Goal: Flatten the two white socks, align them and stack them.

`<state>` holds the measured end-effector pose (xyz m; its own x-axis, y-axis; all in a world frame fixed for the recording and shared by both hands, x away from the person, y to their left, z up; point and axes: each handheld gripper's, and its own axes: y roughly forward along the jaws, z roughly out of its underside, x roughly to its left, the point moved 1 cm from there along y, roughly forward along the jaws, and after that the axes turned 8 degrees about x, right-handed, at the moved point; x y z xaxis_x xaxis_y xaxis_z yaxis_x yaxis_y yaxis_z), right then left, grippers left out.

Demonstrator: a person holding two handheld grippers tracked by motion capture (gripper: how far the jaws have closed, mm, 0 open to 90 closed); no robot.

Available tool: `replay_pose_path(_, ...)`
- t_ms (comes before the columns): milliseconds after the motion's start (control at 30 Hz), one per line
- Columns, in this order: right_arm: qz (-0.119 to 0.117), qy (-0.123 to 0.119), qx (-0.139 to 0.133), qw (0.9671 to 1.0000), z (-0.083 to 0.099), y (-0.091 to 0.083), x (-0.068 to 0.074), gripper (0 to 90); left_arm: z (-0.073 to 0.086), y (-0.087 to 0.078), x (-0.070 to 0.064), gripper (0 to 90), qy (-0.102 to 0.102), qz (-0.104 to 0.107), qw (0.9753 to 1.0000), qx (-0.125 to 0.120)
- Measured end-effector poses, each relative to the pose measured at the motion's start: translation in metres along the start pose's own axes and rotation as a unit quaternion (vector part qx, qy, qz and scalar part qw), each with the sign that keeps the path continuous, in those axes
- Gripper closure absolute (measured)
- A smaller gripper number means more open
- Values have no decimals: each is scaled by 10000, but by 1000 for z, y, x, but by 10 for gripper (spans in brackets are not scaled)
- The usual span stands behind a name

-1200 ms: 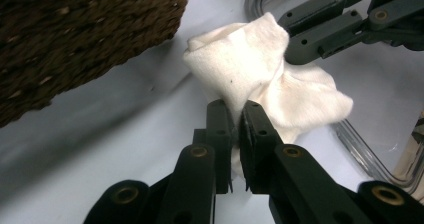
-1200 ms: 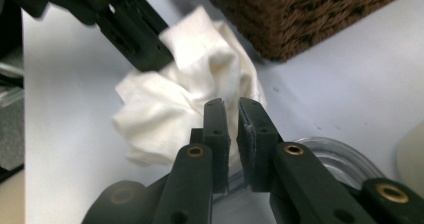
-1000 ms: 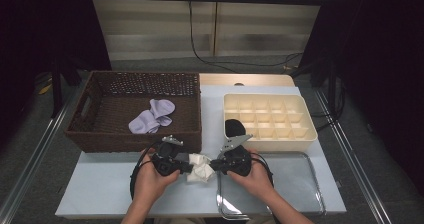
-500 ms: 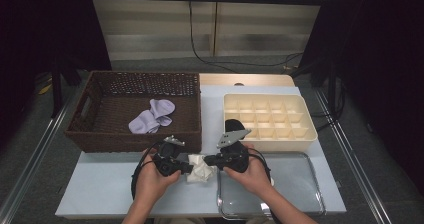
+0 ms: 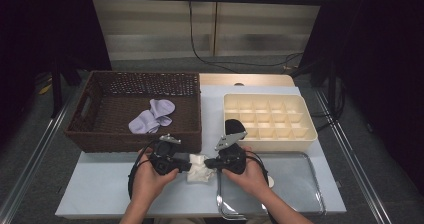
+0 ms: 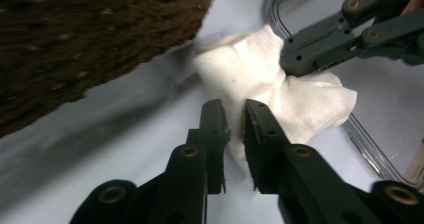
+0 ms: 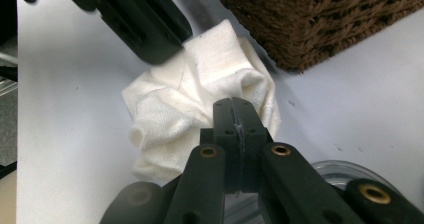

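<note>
A: Sock first. Where was it?
B: White sock [image 5: 199, 167] lay bunched on the table [image 5: 105, 194], near the front edge, just in front of the basket [image 5: 90, 134] and right at the tray's [image 5: 300, 204] left rim. In the left gripper view it [image 6: 280, 89] sat crumpled on the pale tabletop with the tray rim [image 6: 367, 146] passing under its far end.

A: Grippers?
B: Both on it, one per side. Left gripper [image 5: 185, 167] came in from the sock's left; its jaws [image 6: 235, 121] stood nearly together with a narrow gap, and sock fabric sat between the tips, so it looked pinched. Right gripper [image 5: 209, 163] came from the right; in its own view the jaws [image 7: 235, 111] were pressed fully together with the tips buried in a fold of the sock [image 7: 200, 109]. Looked clamped on cloth, though the exact bite was hidden under the jaws.

A: Lifted or down?
B: Couldn't tell for sure; it seemed to rest on the table.

A: Around it?
B: Brown wicker basket behind on the left, two lilac socks [image 5: 151, 115] inside it. Cream divided box [image 5: 270, 119] behind on the right, compartments bare. Clear tray in front of the box, under the right hand [image 5: 250, 176]. Left hand [image 5: 147, 179] held its gripper beside the sock.
</note>
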<state>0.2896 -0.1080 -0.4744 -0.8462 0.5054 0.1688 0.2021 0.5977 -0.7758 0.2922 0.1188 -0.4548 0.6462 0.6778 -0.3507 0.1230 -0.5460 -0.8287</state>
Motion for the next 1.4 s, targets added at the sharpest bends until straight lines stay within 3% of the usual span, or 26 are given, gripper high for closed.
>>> replay_pose_path(133, 72, -67, 54, 9999, 3, 0, -3, 900, 5, -3, 9, 801, -68, -117, 9999, 23)
replay_pose_path(200, 337, -151, 347, 9987, 6, 2, -5, 900, 6, 2, 12, 814, -143, -93, 9998, -38)
replay_pose_path(233, 257, -96, 217, 9994, 9, 4, -5, 900, 7, 2, 13, 818, -99, -61, 9999, -24)
replay_pose_path(367, 236, -85, 121, 9996, 10, 3, -4, 900, 6, 7, 8, 819, -45, -49, 10000, 32)
replay_pose_path(633, 317, -299, 300, 9986, 4, 2, 0, 900, 8, 14, 8, 818, 16, -32, 9998, 176)
replay_pose_path(833, 212, -111, -15, 9997, 4, -9, -1, 892, 8, 15, 7, 817, 25, -38, 9998, 186)
replay_pose_path(1000, 230, -403, -148, 9988, -11, -24, 11, 888, 8, 15, 7, 816, 42, -60, 9998, 190)
replay_pose_path(1167, 124, -480, 101, 9987, -7, -7, 14, 889, 8, 15, 7, 818, 76, -40, 9997, 234)
replay_pose_path(1300, -41, -280, 61, 9996, -2, 0, 10, 898, 8, 16, 8, 832, 33, 67, 9998, 203)
replay_pose_path(1400, -4, -348, 72, 9994, -2, 2, 10, 900, 8, 15, 6, 838, -13, 158, 9998, 118)
